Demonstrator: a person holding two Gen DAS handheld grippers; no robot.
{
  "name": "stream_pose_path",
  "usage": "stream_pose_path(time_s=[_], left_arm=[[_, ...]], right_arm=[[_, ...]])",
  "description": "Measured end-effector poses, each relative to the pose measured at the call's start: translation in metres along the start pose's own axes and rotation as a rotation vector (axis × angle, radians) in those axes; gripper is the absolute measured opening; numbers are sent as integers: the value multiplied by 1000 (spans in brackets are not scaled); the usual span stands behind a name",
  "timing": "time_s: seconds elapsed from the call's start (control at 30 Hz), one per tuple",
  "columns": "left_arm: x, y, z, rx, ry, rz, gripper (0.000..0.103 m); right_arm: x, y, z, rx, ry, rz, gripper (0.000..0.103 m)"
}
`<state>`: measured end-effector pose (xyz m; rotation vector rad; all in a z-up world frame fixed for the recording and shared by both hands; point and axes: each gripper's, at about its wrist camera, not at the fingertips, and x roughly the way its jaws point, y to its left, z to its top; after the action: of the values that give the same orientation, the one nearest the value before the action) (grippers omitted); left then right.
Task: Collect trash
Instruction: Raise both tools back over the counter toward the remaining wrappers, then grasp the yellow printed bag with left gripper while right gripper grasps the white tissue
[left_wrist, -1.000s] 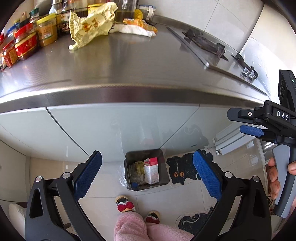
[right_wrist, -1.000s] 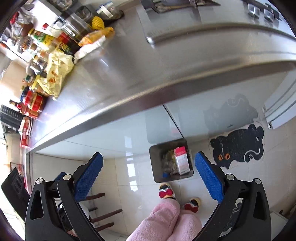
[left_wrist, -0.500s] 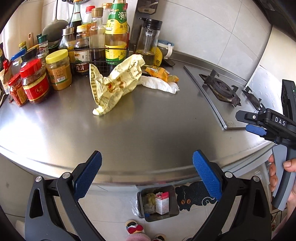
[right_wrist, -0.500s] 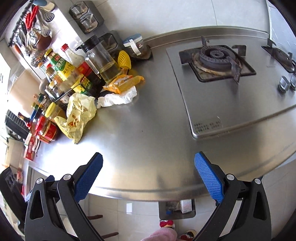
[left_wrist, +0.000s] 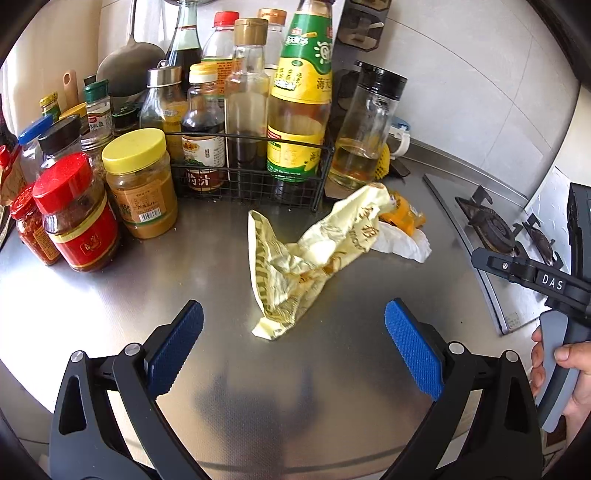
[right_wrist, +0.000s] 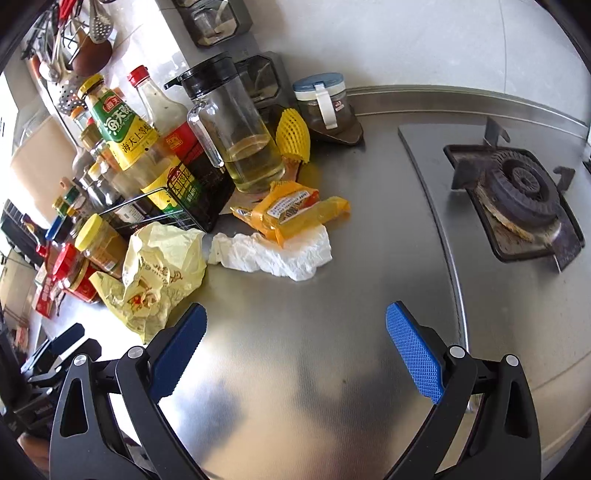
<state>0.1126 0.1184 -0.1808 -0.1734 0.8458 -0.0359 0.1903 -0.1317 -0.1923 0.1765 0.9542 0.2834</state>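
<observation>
A crumpled pale yellow plastic bag (left_wrist: 299, 258) lies on the steel counter, just ahead of my open, empty left gripper (left_wrist: 293, 350). Behind it lie an orange snack wrapper (left_wrist: 404, 218) and a crumpled white tissue (left_wrist: 402, 245). In the right wrist view the yellow bag (right_wrist: 159, 273) is at the left, and the tissue (right_wrist: 277, 254) and the orange wrapper (right_wrist: 291, 210) lie ahead of my open, empty right gripper (right_wrist: 295, 350). The right gripper's body also shows at the right edge of the left wrist view (left_wrist: 550, 284).
Jars and sauce bottles crowd the back left, some in a black wire rack (left_wrist: 251, 177). A glass oil jug (right_wrist: 236, 129) and a yellow foam net (right_wrist: 293, 136) stand behind the trash. A gas hob (right_wrist: 517, 199) lies to the right.
Both grippers rose from looking at the floor bin below the counter edge to over the counter, and moved closer to the trash. Both stay open.
</observation>
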Motion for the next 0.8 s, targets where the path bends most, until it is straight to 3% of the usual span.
stream_pose_path(time_s=[0.2, 0.37, 0.43, 0.47, 0.57, 0.67, 0.7, 0.8], left_arm=[[21, 15, 22, -3, -3, -2, 94], [45, 15, 31, 9, 29, -22, 92], [54, 16, 32, 5, 50, -46, 83], [57, 16, 32, 3, 62, -54, 80], [66, 14, 32, 2, 87, -82, 66], [69, 11, 31, 21, 94, -96, 43], [70, 9, 30, 26, 98, -97, 35], [68, 5, 28, 36, 96, -103, 28]], right_arm=[[46, 19, 17, -67, 48, -40, 80], [72, 23, 21, -79, 74, -68, 79], [80, 23, 22, -76, 88, -72, 79], [84, 23, 23, -78, 94, -74, 74], [89, 21, 22, -57, 111, -81, 40], [87, 17, 20, -44, 115, -75, 16], [86, 16, 19, -40, 123, -64, 12], [77, 15, 13, -45, 132, -48, 6]])
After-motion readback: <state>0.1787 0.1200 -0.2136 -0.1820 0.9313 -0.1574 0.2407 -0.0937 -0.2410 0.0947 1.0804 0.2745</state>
